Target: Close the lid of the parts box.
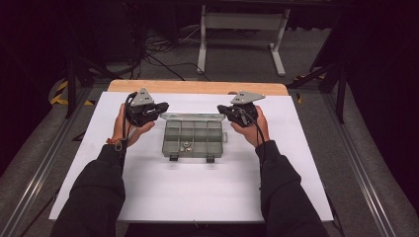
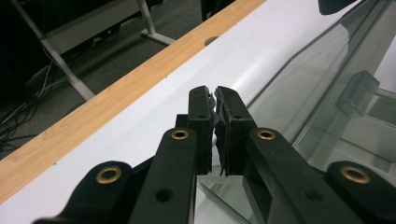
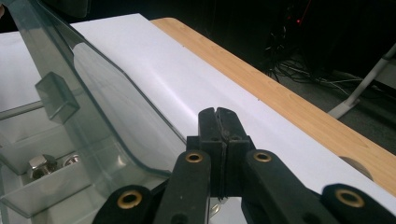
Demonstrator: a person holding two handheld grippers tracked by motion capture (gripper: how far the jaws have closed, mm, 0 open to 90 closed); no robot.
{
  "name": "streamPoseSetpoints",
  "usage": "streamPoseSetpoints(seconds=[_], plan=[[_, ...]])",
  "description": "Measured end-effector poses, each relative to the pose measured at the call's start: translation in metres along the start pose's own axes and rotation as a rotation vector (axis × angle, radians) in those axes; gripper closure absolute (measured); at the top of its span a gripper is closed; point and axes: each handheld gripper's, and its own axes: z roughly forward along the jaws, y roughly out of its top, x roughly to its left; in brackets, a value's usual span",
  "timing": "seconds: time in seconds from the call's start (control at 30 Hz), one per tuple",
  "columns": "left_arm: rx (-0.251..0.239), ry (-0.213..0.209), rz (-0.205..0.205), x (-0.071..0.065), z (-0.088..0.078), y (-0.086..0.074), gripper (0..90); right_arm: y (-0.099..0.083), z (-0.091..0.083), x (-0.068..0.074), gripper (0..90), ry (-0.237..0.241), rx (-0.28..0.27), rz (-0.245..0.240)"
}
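A clear plastic compartment box (image 1: 192, 140) sits mid-table with its lid (image 1: 191, 117) raised at the far side. Two metal nuts (image 1: 186, 146) lie in a front compartment, and the right gripper view shows them too (image 3: 39, 164). My left gripper (image 1: 163, 106) is at the lid's left corner. In the left gripper view its jaws (image 2: 215, 93) are pinched on the lid's edge (image 2: 327, 79), with a thin slit between the pads. My right gripper (image 1: 221, 109) is at the lid's right corner. Its jaws (image 3: 217, 112) are shut pad to pad beside the lid's curved corner (image 3: 102, 107), with nothing seen between them.
A white sheet (image 1: 197, 187) covers the table, with a strip of wood (image 1: 197, 87) along the far edge. Beyond it are a white desk frame (image 1: 242, 29) and cables on the floor. Metal rails run down both sides of the table.
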Motion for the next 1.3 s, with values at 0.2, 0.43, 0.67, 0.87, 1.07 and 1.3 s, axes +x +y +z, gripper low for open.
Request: streamPoseSetpoints(seconds=[0.2, 0.43, 0.67, 0.87, 1.07, 1.3], plan=[[0.002, -0.012, 0.008, -0.003, -0.002, -0.003, 85.0, -0.003, -0.001, 0.003, 90.0, 0.012, 0.003, -0.002], [0.008, -0.022, 0.019, -0.009, -0.003, -0.01, 84.8, -0.007, -0.003, 0.008, 90.0, 0.023, 0.015, -0.007], [0.018, -0.027, 0.035, -0.015, -0.004, -0.016, 84.9, -0.013, -0.005, 0.01, 90.0, 0.026, 0.03, -0.011], [0.026, -0.031, 0.049, -0.023, -0.005, -0.02, 84.2, -0.018, -0.008, 0.016, 90.0, 0.031, 0.052, -0.013], [0.022, -0.031, 0.058, -0.029, -0.008, -0.024, 84.7, -0.021, -0.013, 0.019, 90.0, 0.043, 0.049, -0.01], [0.023, -0.043, 0.068, -0.037, -0.013, -0.031, 87.3, -0.026, -0.016, 0.029, 90.0, 0.06, 0.053, -0.017]])
